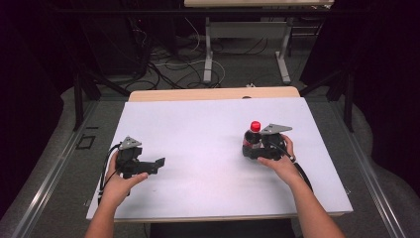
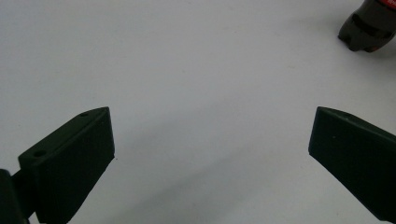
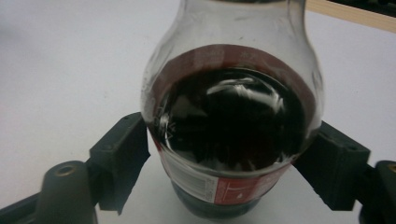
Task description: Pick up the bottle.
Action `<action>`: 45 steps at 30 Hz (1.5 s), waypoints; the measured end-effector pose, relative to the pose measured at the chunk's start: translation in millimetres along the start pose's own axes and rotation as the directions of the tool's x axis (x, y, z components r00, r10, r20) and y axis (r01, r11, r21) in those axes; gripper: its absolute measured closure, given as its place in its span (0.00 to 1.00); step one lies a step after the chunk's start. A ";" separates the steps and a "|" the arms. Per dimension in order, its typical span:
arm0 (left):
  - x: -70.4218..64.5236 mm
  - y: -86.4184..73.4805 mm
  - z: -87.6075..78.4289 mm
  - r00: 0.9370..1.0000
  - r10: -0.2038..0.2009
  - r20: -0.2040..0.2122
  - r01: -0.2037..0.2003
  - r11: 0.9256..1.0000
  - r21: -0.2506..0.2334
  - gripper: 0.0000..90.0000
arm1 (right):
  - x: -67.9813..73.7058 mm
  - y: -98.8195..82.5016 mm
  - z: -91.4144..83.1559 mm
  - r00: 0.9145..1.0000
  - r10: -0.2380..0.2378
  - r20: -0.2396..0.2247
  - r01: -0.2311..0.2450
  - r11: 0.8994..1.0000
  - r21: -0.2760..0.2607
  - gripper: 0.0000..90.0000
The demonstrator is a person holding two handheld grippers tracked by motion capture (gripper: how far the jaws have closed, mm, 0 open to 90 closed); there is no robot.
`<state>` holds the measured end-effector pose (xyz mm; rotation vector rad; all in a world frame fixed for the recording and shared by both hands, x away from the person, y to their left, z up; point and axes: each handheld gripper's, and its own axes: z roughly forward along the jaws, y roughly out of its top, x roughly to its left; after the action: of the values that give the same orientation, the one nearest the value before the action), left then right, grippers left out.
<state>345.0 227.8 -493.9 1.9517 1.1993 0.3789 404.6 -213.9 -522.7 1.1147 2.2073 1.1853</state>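
A cola bottle [image 1: 251,137] with a red cap [image 1: 255,126] stands upright on the right side of the white tabletop [image 1: 198,124]. My right gripper [image 1: 252,147] comes at it from the right and is shut on it. In the right gripper view the two black pads [image 3: 122,154] press on either side of the bottle [image 3: 229,112], at its dark, label-wrapped body. My left gripper [image 1: 156,165] rests low over the left part of the table and points right, open with nothing between its fingers [image 2: 70,163]. The bottle's base [image 2: 369,28] sits far off at the top right of the left gripper view.
The white sheet covers a wooden table whose far edge [image 1: 213,93] is bare. Beyond it lie floor cables [image 1: 168,69] and the legs of another table [image 1: 208,54]. Dark curtains stand at both sides.
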 end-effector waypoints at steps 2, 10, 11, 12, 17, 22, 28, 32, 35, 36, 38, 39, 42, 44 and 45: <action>-0.1 0.1 -0.3 1.000 -0.001 0.000 0.001 1.000 -0.001 0.00 | -0.4 -0.5 1.9 1.000 0.006 0.000 -0.006 1.000 0.015 0.28; -0.1 0.5 -0.3 1.000 0.003 0.009 -0.003 1.000 0.013 0.00 | 0.2 -0.1 1.6 1.000 -0.009 0.008 0.009 1.000 0.023 0.32; -0.4 0.5 -0.4 1.000 0.003 0.010 -0.003 1.000 0.011 0.00 | 0.5 0.4 0.6 1.000 -0.020 0.010 0.020 0.999 0.029 0.32; -0.6 0.8 -0.9 1.000 0.004 0.011 -0.004 1.000 0.016 0.00 | 2.0 0.4 0.3 1.000 -0.023 0.014 0.022 0.999 0.026 0.32; -2.8 1.9 -0.9 1.000 0.016 0.012 -0.016 1.000 0.009 0.00 | 9.7 -0.2 -3.2 0.999 -0.043 -0.030 0.044 0.998 0.041 0.32; -8.5 3.4 0.0 0.999 0.031 0.015 -0.031 1.000 0.002 0.00 | 26.3 1.9 -11.6 0.994 -0.084 -0.075 0.088 0.995 0.051 0.32; -19.5 7.4 -1.3 0.998 0.051 0.037 -0.052 0.999 0.001 0.01 | 48.5 8.7 -27.0 0.981 -0.137 -0.135 0.141 0.990 0.017 0.32; -30.3 12.8 -5.2 0.993 0.087 0.078 -0.087 0.996 -0.005 0.02 | 67.9 13.5 -37.2 0.960 -0.205 -0.189 0.206 0.978 -0.015 0.32; -46.7 22.1 -11.2 0.977 0.132 0.168 -0.127 0.991 -0.037 0.02 | 78.8 15.0 -41.2 0.945 -0.224 -0.238 0.222 0.974 -0.035 0.32; -52.3 24.7 -13.2 0.972 0.141 0.190 -0.136 0.990 -0.039 0.03 | 82.5 15.2 -42.1 0.939 -0.240 -0.247 0.237 0.971 -0.043 0.32; -58.2 27.7 -14.6 0.966 0.162 0.202 -0.155 0.987 -0.050 0.04 | 86.3 15.4 -43.3 0.933 -0.253 -0.254 0.251 0.967 -0.043 0.32; -64.3 30.7 -16.1 0.961 0.180 0.210 -0.171 0.983 -0.059 0.06 | 93.0 15.1 -43.9 0.922 -0.272 -0.276 0.269 0.962 -0.051 0.32; -80.7 40.6 -20.5 0.954 0.201 0.221 -0.192 0.979 -0.061 0.10 | 102.4 13.9 -43.9 0.912 -0.278 -0.302 0.275 0.960 -0.052 0.32; -92.1 45.7 -24.0 0.945 0.229 0.234 -0.215 0.973 -0.086 0.15 | 105.0 13.4 -43.2 0.909 -0.283 -0.305 0.280 0.958 -0.055 0.32; -97.3 48.0 -24.7 0.940 0.238 0.245 -0.221 0.971 -0.094 0.19 | 109.1 12.0 -41.6 0.904 -0.289 -0.316 0.288 0.956 -0.052 0.32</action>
<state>310.0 145.5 -427.6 2.0183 0.7882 0.2711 317.2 -144.3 -486.7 0.5900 2.5003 1.3087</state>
